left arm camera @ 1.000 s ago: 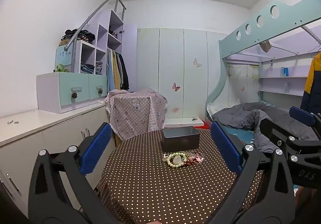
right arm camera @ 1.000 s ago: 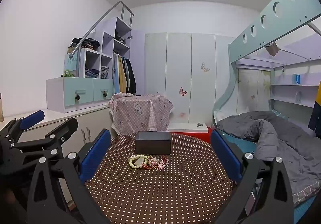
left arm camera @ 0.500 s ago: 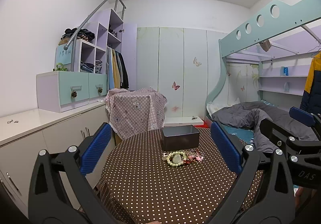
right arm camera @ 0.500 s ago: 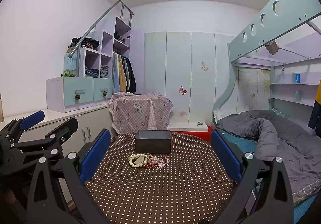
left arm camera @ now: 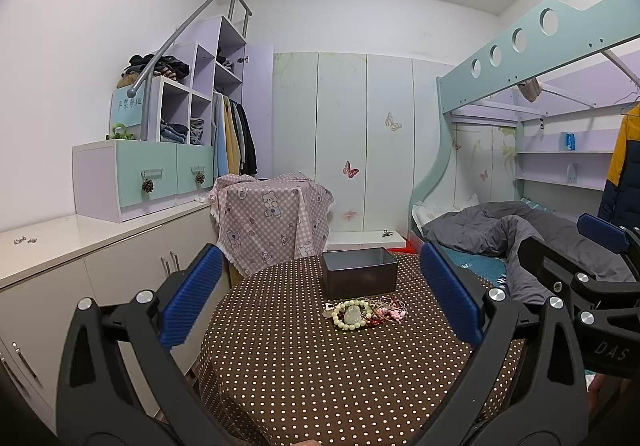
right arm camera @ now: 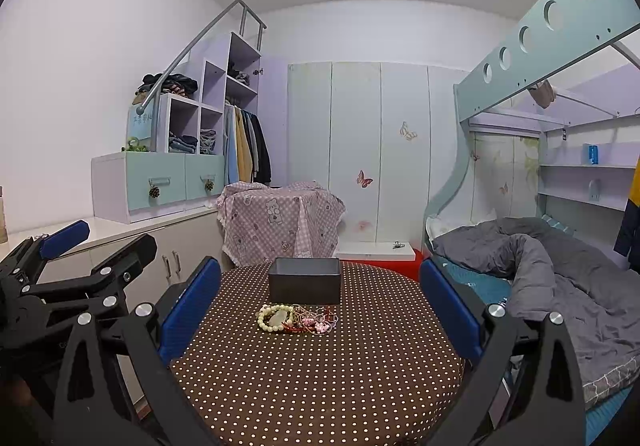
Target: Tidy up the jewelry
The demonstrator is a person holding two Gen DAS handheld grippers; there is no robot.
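Kid's bedroom: bunk bed (left arm camera: 520, 58), butterfly wardrobe (left arm camera: 360, 150), hung clothes (left arm camera: 236, 138).

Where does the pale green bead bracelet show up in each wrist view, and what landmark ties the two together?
Left wrist view: the pale green bead bracelet lies just right of centre on the dotted tablecloth, in front of the dark box.
Right wrist view: it lies just left of centre, at the left end of the jewelry pile.
Shared landmark: the dark box directly behind it.
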